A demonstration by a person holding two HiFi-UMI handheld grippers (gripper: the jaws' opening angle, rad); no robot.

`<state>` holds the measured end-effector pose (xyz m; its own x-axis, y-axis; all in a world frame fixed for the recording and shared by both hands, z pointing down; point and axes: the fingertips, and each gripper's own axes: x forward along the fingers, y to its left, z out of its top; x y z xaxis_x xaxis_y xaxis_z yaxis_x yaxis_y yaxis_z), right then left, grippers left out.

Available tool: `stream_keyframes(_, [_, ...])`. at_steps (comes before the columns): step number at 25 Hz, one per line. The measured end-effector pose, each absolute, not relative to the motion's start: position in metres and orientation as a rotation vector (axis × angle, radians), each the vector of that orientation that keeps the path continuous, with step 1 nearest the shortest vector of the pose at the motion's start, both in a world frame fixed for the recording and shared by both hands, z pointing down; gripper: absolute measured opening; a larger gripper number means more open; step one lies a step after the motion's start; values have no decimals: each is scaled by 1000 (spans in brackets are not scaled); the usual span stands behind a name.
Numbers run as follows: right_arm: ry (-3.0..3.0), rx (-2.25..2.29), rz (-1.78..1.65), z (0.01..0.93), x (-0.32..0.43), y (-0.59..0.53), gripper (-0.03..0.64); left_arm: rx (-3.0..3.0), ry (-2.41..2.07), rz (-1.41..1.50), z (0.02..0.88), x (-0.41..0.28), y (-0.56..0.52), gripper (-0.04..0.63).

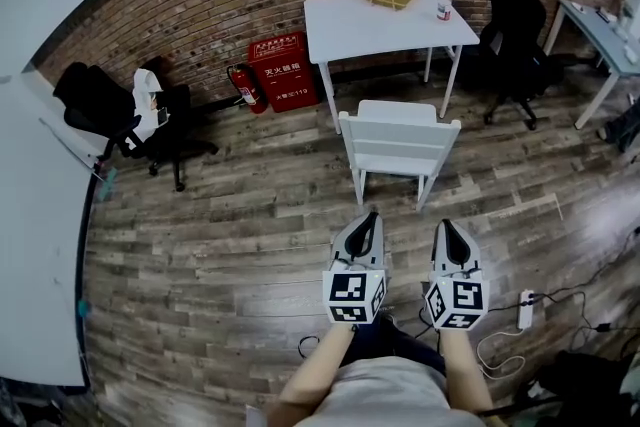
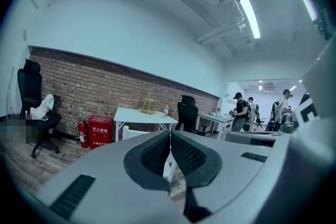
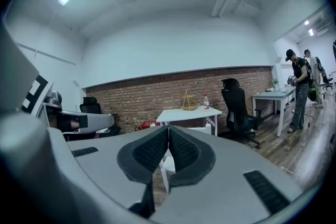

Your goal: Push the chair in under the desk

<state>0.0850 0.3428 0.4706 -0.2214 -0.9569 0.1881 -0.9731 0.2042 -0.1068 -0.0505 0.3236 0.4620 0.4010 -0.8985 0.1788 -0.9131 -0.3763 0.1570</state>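
Chair ahead of left gripper and right gripper, untouched, both clenched empty

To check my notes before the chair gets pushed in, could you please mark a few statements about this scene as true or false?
1. The white chair stands pulled out in front of the white desk. True.
2. Both hand-held grippers are open. False: the left hand-held gripper and the right hand-held gripper are shut and empty.
3. One hand-held gripper touches the chair. False: both are short of its backrest.
4. A bottle stands on the desk. True.
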Motion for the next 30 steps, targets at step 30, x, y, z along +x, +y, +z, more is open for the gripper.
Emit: stream_keyframes(30, [-2328, 1830, 288, 479, 63, 144, 17, 2485, -1489, 144, 470, -49, 125, 17])
